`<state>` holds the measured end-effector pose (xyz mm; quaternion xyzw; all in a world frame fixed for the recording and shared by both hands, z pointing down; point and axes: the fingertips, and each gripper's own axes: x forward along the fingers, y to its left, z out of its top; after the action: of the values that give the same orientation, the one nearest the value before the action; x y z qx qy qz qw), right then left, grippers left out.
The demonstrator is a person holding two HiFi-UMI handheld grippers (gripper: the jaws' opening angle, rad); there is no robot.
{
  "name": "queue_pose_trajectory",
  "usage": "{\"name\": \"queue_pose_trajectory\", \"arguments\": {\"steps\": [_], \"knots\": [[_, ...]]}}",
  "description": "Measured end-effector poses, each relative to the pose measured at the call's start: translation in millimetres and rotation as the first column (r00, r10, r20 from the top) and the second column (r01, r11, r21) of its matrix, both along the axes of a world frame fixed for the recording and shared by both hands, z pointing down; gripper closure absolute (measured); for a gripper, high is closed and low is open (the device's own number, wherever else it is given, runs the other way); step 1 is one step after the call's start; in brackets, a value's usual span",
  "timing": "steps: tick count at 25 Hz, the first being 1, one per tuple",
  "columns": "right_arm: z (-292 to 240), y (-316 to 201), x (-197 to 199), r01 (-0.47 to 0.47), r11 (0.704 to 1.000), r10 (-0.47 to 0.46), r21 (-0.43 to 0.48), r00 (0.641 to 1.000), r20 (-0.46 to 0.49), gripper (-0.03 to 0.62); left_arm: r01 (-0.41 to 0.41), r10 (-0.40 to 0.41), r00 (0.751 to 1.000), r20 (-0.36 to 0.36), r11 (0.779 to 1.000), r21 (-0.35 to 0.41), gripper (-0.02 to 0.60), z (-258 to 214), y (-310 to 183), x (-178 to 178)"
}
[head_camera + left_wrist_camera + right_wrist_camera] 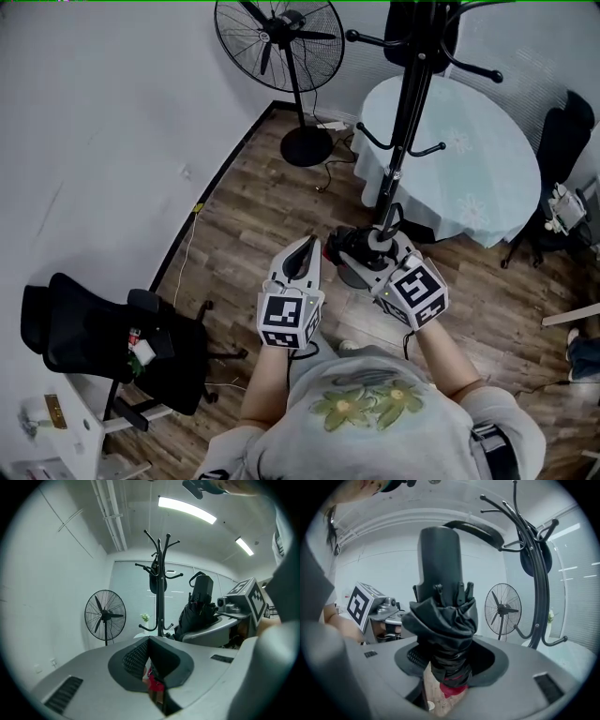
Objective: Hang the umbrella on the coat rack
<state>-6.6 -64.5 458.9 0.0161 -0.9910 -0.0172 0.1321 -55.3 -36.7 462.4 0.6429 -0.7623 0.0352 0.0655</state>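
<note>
Right gripper (446,665): jaws clamped on a folded black umbrella (443,620), pads pressing the bunched canopy low on its body.

Umbrella long axis: upright, crossing the jaws roughly at right angles. The cylindrical handle (439,557) is the top end. A strap loop (476,528) arches off the handle top toward the coat rack side. The lower end drops between the jaws toward the wood floor (253,216).

Left gripper (149,641): jaws closed tip to tip, nothing between them. It is held level just beside the right gripper, not touching the umbrella.

Head view: both grippers are out in front of the person's chest, with the umbrella (362,242) close to the foot of the black coat rack (405,103).

Rack hooks sit above the handle in the right gripper view. A pedestal fan (279,42) stands left of the rack and a round cloth-covered table (478,150) behind it.
</note>
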Motion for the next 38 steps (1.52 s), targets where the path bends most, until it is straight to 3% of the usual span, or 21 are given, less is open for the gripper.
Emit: {"name": "queue_pose_trajectory", "arguments": {"steps": [8,15,31,38], "knots": [[-19.2,-30.5,-45.1,-0.026,0.999,0.026,0.021,1.0,-0.009,0.372,-0.068,0.068,0.998,0.006,0.998,-0.008,0.578,-9.1,-45.1,-50.6],[-46.4,-60.4,-70.1,-0.075,0.996,0.074,0.056,0.997,0.01,0.372,-0.148,0.148,0.989,0.016,0.989,-0.003,0.578,-16.8,-77.6,-74.7],[-88.2,-94.4,-104.9,-0.161,0.978,0.16,0.134,0.987,0.019,0.372,-0.279,0.279,0.96,0.011,0.96,0.013,0.578,-26.9,-118.0,-101.2],[-112.5,-104.8,-114.1,-0.194,0.965,0.192,0.179,0.981,0.031,0.372,-0.348,0.348,0.937,0.013,0.937,0.018,0.578,-30.9,-130.0,-101.0]]}}
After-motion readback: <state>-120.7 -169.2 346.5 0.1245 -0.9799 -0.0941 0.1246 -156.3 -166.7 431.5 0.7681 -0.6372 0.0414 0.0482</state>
